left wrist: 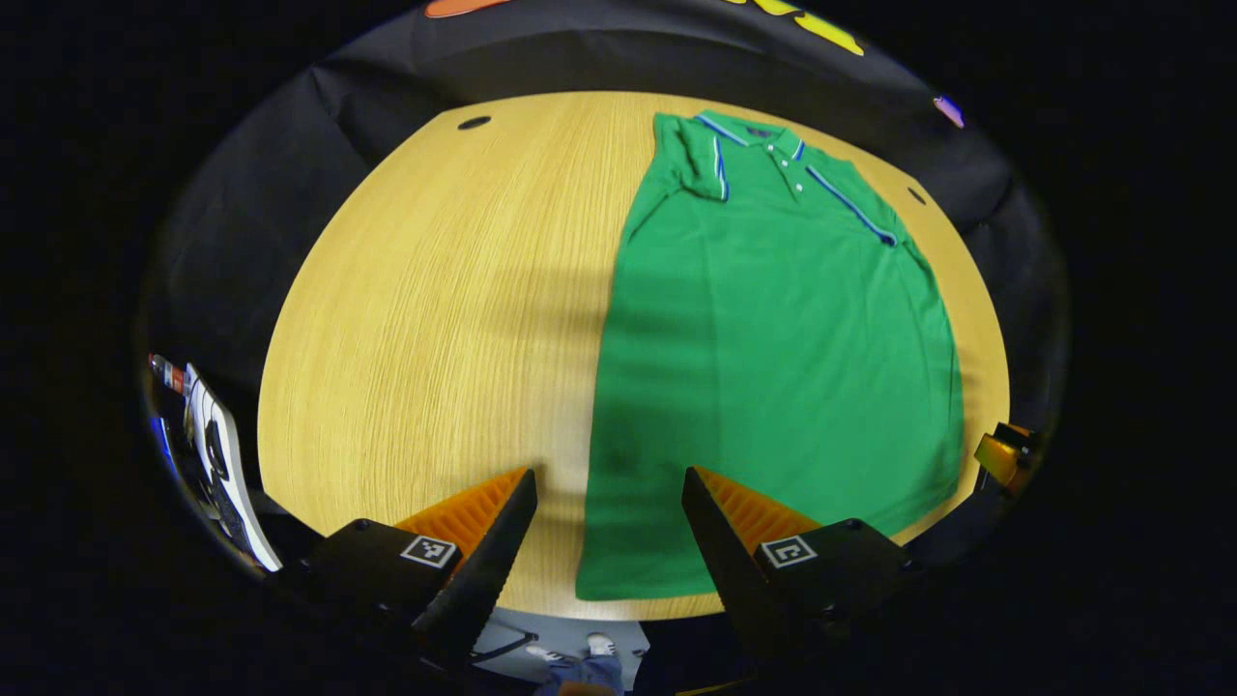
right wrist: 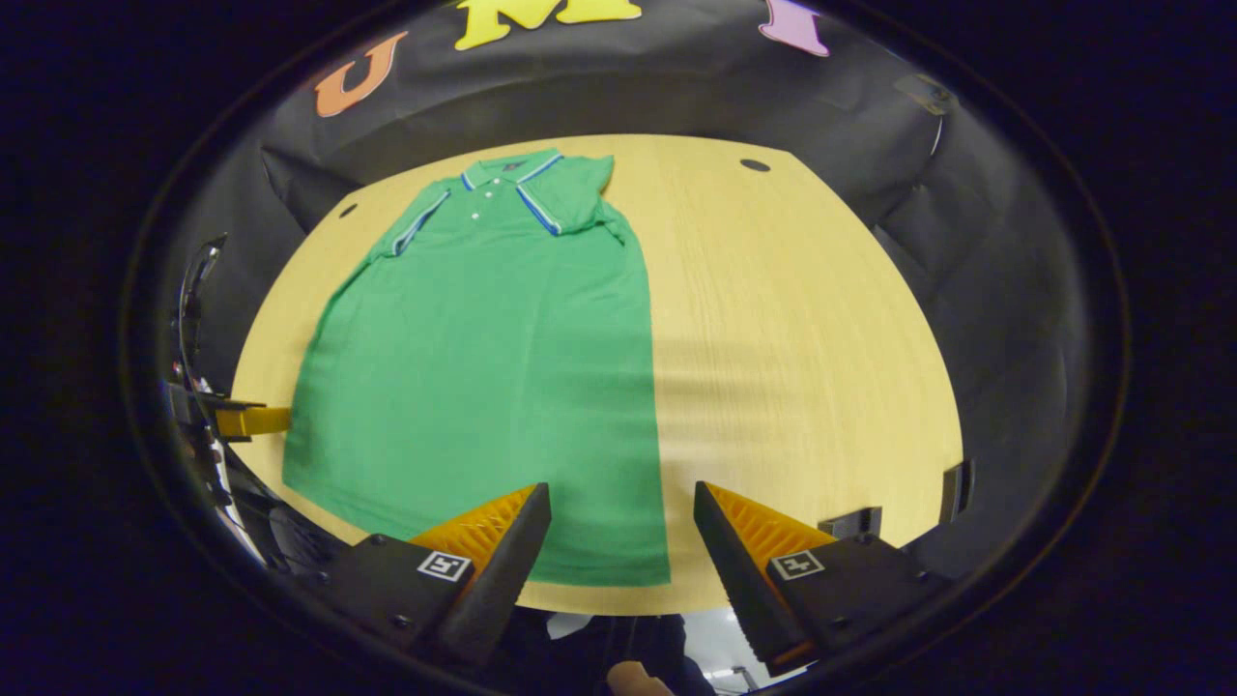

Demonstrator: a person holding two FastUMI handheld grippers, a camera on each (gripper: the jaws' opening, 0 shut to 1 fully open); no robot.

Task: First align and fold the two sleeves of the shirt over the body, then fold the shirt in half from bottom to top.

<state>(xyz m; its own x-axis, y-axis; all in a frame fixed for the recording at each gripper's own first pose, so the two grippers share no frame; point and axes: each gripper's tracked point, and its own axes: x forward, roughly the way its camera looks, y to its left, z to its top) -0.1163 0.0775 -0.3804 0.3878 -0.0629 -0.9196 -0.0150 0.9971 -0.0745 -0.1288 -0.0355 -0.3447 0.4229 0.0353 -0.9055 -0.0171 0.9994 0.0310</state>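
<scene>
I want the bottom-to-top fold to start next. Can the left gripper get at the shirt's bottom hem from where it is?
Probably yes. The left gripper hangs open just above the near hem of the green shirt, its fingers straddling the hem's corner, and nothing lies on the table between them.

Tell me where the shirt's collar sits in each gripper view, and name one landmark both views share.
Left gripper view: the collar sits at the top, right of centre, at the far end of the green shirt.
Right gripper view: the collar sits at the top, left of centre.
Shared landmark: the wooden table, whose far edge runs just behind the collar.
</scene>
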